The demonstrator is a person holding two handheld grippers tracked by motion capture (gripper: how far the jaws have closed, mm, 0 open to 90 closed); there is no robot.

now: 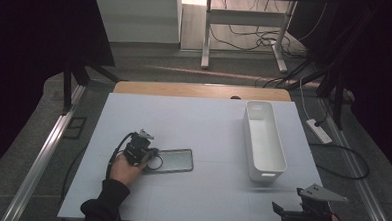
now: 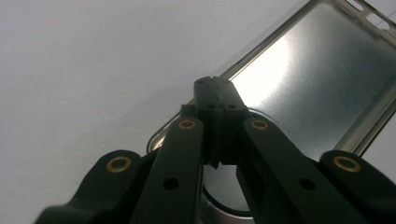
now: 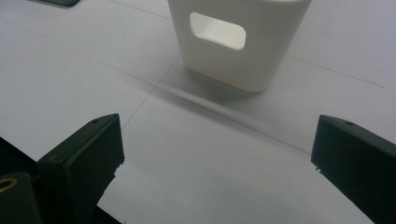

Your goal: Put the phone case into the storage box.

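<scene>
A clear phone case (image 1: 176, 160) lies flat on the white table (image 1: 194, 115), left of centre. My left gripper (image 1: 151, 155) sits at the case's left end, held by a hand in a dark sleeve. In the left gripper view its jaws (image 2: 215, 88) are pressed together right on the rim of the case (image 2: 322, 74), with a round ring showing beneath them. My right gripper (image 1: 288, 213) hovers at the table's front right edge. Its jaws stand wide apart (image 3: 219, 154) with nothing between them.
A long white bin (image 1: 278, 144) stands at the right of the table, seemingly empty; its near end with a handle slot (image 3: 233, 51) faces my right gripper. Cables and a power strip (image 1: 319, 131) lie on the floor to the right.
</scene>
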